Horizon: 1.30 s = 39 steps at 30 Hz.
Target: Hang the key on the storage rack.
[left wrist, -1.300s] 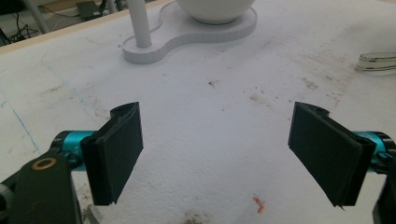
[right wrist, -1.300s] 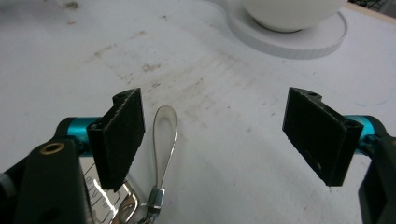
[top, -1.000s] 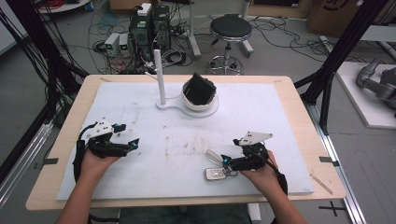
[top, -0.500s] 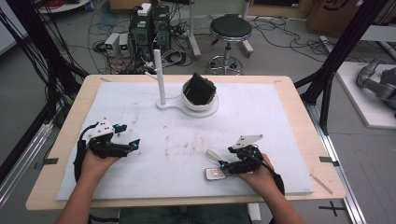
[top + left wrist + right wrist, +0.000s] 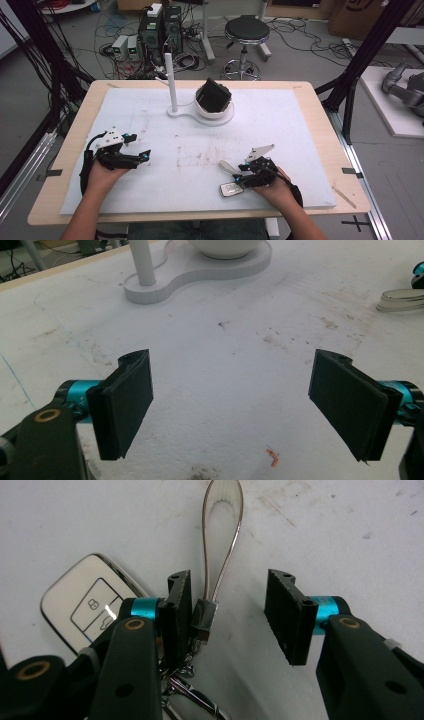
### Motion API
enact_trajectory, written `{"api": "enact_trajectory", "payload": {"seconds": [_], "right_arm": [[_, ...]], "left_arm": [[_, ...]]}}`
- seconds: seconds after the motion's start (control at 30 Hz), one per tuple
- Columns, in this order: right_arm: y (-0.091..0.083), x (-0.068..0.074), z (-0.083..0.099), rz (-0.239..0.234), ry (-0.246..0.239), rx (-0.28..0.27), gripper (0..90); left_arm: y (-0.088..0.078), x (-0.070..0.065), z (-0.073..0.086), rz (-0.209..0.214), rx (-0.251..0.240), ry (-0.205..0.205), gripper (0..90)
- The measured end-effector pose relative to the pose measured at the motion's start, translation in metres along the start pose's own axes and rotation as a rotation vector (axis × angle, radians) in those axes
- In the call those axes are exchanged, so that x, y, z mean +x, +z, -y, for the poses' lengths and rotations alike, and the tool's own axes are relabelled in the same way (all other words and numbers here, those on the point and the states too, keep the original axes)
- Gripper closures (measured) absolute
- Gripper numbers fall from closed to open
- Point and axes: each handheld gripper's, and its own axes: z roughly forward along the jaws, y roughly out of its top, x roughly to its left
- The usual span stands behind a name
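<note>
A white car key fob (image 5: 231,189) (image 5: 85,605) lies flat on the white foam board (image 5: 300,125), near its front edge. Its silvery strap loop (image 5: 226,166) (image 5: 222,530) runs away from it, joined by a metal clasp (image 5: 204,620) and a keyring (image 5: 192,695). My right gripper (image 5: 239,177) (image 5: 227,615) straddles the clasp. Its jaws have just been closing; one pad touches the clasp, the other stands apart from it. At the board's left my left gripper (image 5: 139,146) (image 5: 232,400) rests open with nothing between its pads.
A white stand with an upright post (image 5: 171,82) (image 5: 142,262) and a white bowl (image 5: 215,114) holding a black object (image 5: 214,95) sits at the back middle. The table's wooden rim (image 5: 320,100) surrounds the board. A stool and cables are on the floor beyond.
The right gripper's jaws have narrowed around the strap's clasp. The right hand has barely shifted, and the left hand and gripper have stayed still.
</note>
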Motion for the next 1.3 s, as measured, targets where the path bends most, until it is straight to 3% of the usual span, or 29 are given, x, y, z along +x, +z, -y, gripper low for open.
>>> {"api": "enact_trajectory", "payload": {"seconds": [0.13,0.2,0.3,0.43,0.53,0.97,1.23,1.3], "right_arm": [[0.000,0.003,-0.001,0.022,-0.024,0.007,60.9],[-0.001,0.004,-0.001,0.024,-0.031,0.009,72.4],[-0.001,0.005,-0.002,0.013,-0.045,0.015,81.3],[-0.001,0.005,-0.004,0.008,-0.056,0.027,82.4],[-0.002,0.005,-0.005,-0.010,-0.036,0.006,82.7],[-0.030,0.017,-0.035,0.016,-0.055,-0.206,82.7],[-0.041,0.011,-0.069,0.059,-0.076,-0.283,82.7],[-0.044,0.006,-0.085,0.072,-0.084,-0.316,82.7]], "left_arm": [[0.000,-0.001,0.000,-0.002,0.002,0.001,17.9],[0.000,-0.001,0.000,-0.003,0.001,0.000,17.9],[0.000,-0.001,0.000,-0.005,0.004,0.002,17.9],[0.000,-0.001,0.000,-0.006,0.006,0.003,17.9],[0.000,-0.001,0.000,-0.007,0.006,0.005,17.9],[-0.008,0.002,0.001,-0.024,-0.011,-0.006,17.9],[-0.007,0.000,0.001,-0.015,-0.015,-0.011,17.9],[-0.007,0.000,0.001,-0.015,-0.012,-0.010,17.9]]}}
